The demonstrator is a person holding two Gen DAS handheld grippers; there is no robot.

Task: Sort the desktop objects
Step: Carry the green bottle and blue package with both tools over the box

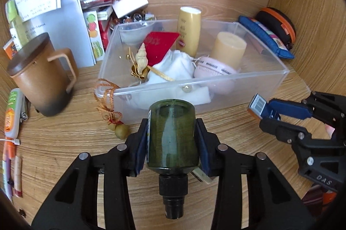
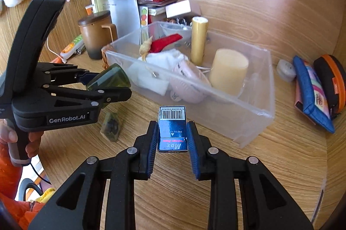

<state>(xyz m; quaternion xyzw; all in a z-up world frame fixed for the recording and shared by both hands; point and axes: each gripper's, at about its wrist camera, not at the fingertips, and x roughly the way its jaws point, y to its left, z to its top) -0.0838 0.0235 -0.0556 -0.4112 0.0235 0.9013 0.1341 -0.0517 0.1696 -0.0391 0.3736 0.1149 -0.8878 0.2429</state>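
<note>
My left gripper (image 1: 172, 139) is shut on a dark green glass bottle (image 1: 172, 134), its black neck pointing back at the camera, held above the desk in front of the clear plastic bin (image 1: 194, 80). In the right wrist view the same bottle (image 2: 110, 77) sits in the left gripper (image 2: 108, 87) at the left. My right gripper (image 2: 172, 134) is shut on a small blue staple box (image 2: 172, 128) with a barcode end, just short of the bin (image 2: 255, 113). The left wrist view shows that box (image 1: 258, 105) at the right in the right gripper (image 1: 268, 115). The bin holds a candle (image 2: 228, 71), a white pouch and a shell.
A brown lidded mug (image 1: 41, 74) stands left of the bin. Papers and packets pile up behind it. A blue pouch (image 2: 311, 91) and an orange-rimmed case (image 2: 330, 80) lie at the right. A small greenish packet (image 2: 111, 125) and a tasselled bead charm (image 1: 121, 130) lie on the wooden desk.
</note>
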